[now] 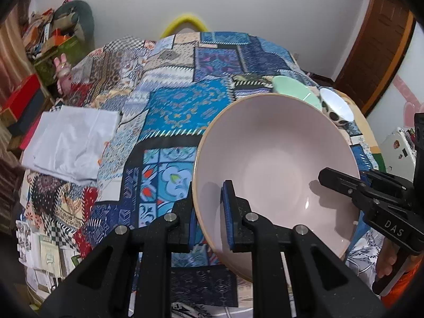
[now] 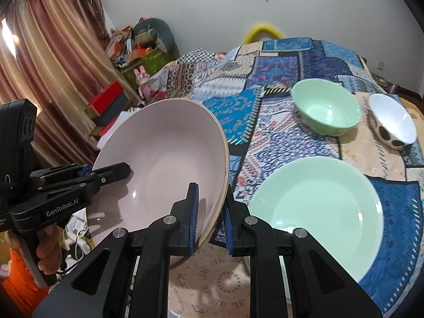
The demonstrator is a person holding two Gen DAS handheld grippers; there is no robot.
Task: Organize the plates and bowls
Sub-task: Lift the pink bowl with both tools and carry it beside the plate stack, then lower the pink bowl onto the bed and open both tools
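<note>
Both grippers are gripping one pink bowl above the table.

The pink bowl (image 1: 275, 164) is hanging tilted, left gripper (image 1: 209, 220) and right gripper (image 2: 210, 220) each clamping opposite rims; green plate (image 2: 318, 212), green bowl (image 2: 326, 108) and spotted bowl (image 2: 392, 122) are sitting right on the patterned tablecloth (image 1: 172, 100).

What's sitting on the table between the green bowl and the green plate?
Nothing: in the right wrist view, only bare patterned tablecloth lies between the green bowl and the green plate. The spotted white bowl sits off to the right.
</note>
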